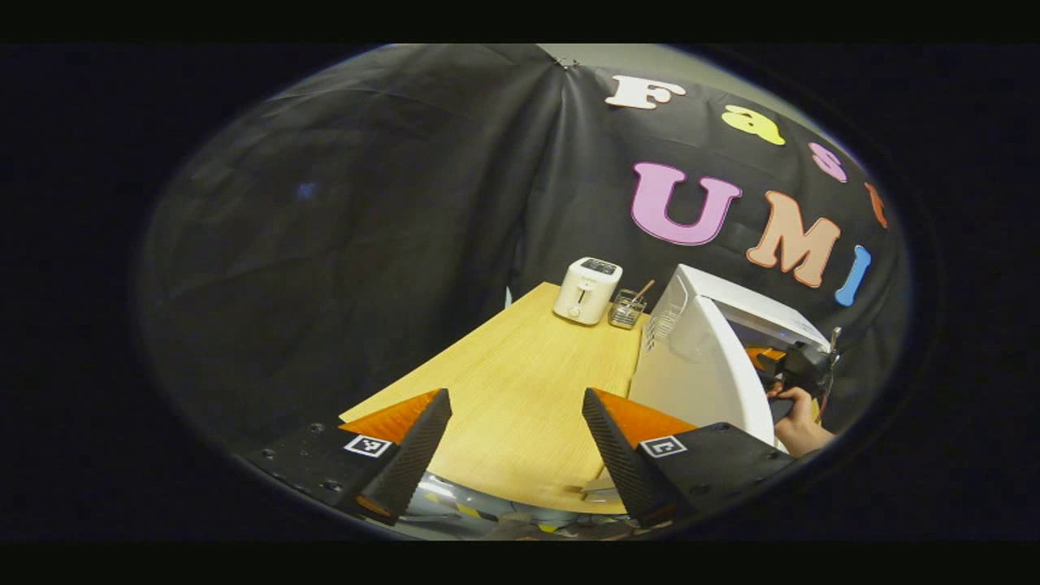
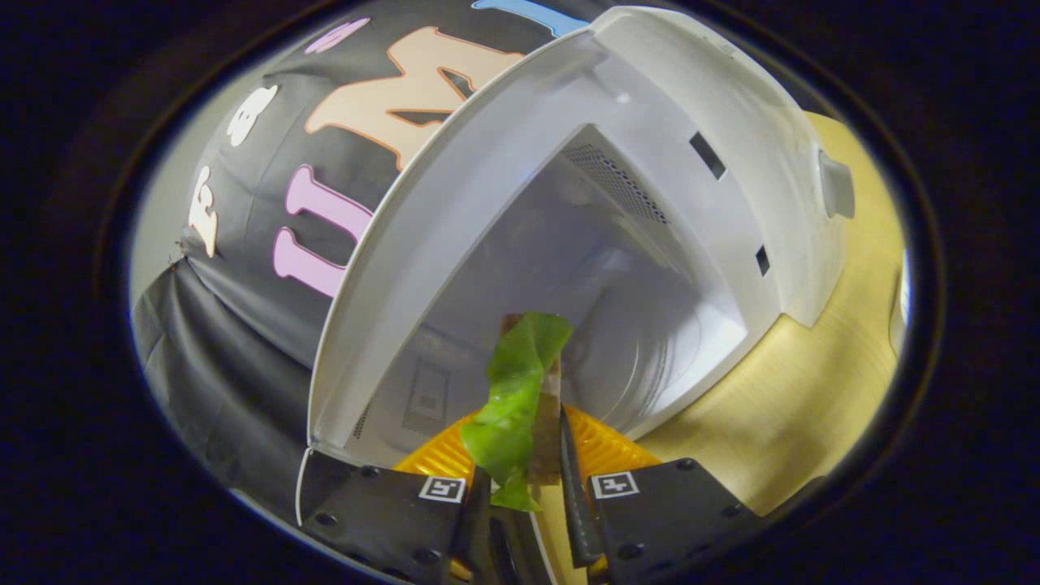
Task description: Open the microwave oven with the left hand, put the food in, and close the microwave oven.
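While the microwave [image 2: 569, 244] stands open, the right hand-held gripper [image 2: 524, 479] pinches the food [image 2: 516, 390] toward its cavity; the left hand-held gripper [image 1: 516, 455] hangs spread and empty over the surface [image 1: 520, 382], likely ready to close the door.

Right gripper [image 2: 524, 479] grips food [image 2: 516, 406] before the open microwave oven [image 2: 650, 244].

White microwave [image 2: 650, 122], green food [image 2: 516, 390], wood-grain table [image 1: 520, 382]

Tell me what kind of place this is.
Likely a mock kitchen counter in a recording booth: a wooden table holds a toaster and an open microwave, backed by a black cloth wall.
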`<action>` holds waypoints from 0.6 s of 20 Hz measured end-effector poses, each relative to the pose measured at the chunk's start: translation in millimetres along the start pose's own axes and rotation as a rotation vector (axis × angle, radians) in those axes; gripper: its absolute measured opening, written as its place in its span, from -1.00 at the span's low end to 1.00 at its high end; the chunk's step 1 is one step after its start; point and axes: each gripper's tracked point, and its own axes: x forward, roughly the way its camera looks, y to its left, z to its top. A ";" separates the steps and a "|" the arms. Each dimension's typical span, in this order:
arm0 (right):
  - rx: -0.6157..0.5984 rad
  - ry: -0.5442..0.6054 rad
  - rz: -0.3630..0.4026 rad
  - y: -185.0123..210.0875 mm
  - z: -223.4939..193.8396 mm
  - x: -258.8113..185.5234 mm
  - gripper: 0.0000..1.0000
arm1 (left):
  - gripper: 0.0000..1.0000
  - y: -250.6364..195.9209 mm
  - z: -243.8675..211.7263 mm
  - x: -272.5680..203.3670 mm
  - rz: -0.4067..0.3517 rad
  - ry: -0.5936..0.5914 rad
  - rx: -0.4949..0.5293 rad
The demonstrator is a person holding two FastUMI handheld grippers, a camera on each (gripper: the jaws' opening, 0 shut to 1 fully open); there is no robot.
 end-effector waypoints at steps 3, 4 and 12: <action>0.001 -0.054 -0.025 -6.2 9.7 11.6 -0.17 | 0.90 -4.8 -5.5 2.5 -0.008 0.009 -0.034; -0.002 -0.073 -0.030 -6.4 12.0 14.9 -0.17 | 0.90 -6.3 -8.4 3.2 -0.015 0.018 -0.046; -0.073 -0.112 -0.138 -33.1 28.2 32.4 -0.16 | 0.91 -14.2 -20.5 9.2 -0.060 0.061 -0.068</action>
